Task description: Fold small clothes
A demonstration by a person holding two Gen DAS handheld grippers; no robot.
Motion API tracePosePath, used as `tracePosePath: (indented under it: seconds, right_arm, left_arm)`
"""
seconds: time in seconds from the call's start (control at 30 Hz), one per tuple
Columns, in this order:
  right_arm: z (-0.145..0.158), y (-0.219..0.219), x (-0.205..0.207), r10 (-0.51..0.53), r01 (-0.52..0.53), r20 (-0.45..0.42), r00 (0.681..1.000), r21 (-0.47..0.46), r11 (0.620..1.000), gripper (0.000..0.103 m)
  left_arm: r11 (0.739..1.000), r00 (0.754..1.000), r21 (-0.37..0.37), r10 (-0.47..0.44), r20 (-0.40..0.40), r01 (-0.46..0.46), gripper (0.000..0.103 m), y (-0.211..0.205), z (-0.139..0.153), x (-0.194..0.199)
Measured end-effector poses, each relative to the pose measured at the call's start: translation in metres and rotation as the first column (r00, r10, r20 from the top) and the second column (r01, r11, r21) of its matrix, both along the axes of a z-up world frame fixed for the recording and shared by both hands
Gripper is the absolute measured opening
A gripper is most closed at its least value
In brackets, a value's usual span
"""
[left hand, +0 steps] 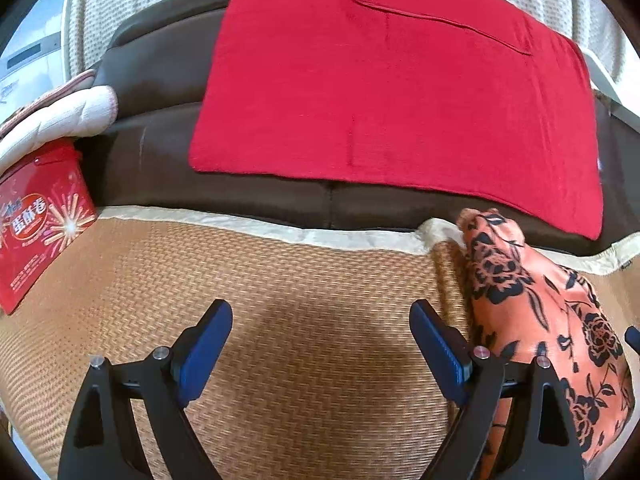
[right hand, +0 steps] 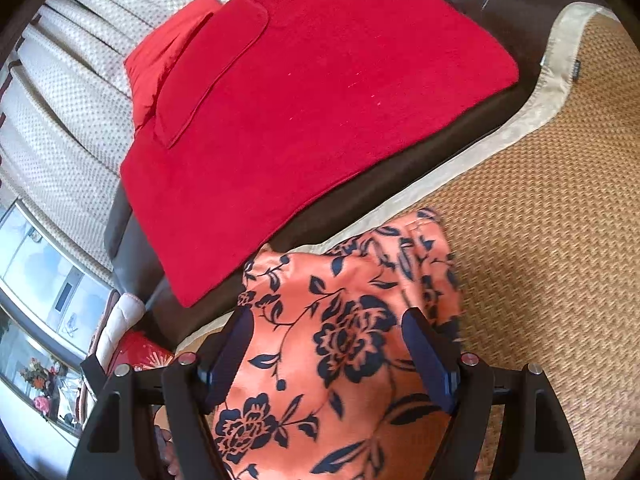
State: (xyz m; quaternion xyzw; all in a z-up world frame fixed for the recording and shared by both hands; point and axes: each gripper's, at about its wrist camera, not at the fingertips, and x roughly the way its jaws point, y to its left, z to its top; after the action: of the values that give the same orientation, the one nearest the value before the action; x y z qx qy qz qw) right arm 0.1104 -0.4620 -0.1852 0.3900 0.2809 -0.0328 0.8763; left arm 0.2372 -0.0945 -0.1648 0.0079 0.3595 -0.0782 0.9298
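Observation:
An orange garment [left hand: 540,312] with a dark floral print lies bunched on the woven mat [left hand: 280,280], to the right of my left gripper [left hand: 320,316]. That gripper is open over bare mat with nothing between its blue pads. In the right wrist view the same garment [right hand: 344,344] spreads beneath and between the fingers of my right gripper [right hand: 328,328]. Its jaws stand wide and the pads do not press on the cloth. The garment's far edge [right hand: 424,232] reaches the mat's pale border.
A red towel [left hand: 380,92] covers a dark brown leather seat [left hand: 160,80] beyond the mat. A red printed box [left hand: 36,228] and a padded white cloth [left hand: 68,112] sit at the left. A cream dotted cover [right hand: 72,92] and a red cushion [right hand: 160,60] lie behind.

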Motion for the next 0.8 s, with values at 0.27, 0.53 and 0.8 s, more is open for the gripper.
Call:
tracePosePath:
  seconds: [0.27,0.53,0.8]
  right_arm:
    - [-0.003,-0.026,-0.018,-0.032,0.032,-0.002,0.999,0.018,0.999,0.080]
    - [-0.017,-0.049,-0.025,-0.034,0.036,-0.033,0.999,0.087,0.996,0.080]
    - [-0.043,-0.058,-0.014,-0.018,0.034,-0.093,0.995,0.165,0.986,0.080]
  left_arm:
    - [0.997,0.997,-0.007,-0.082,0.002,0.082,0.090,-0.042,-0.001,-0.009]
    - [0.934,0.947,-0.217,-0.307,-0.092,0.282,0.090,-0.070,-0.008,-0.014]
    - [0.888,0.889,-0.265,-0.426,-0.169,0.375,0.090,-0.099,-0.020,-0.020]
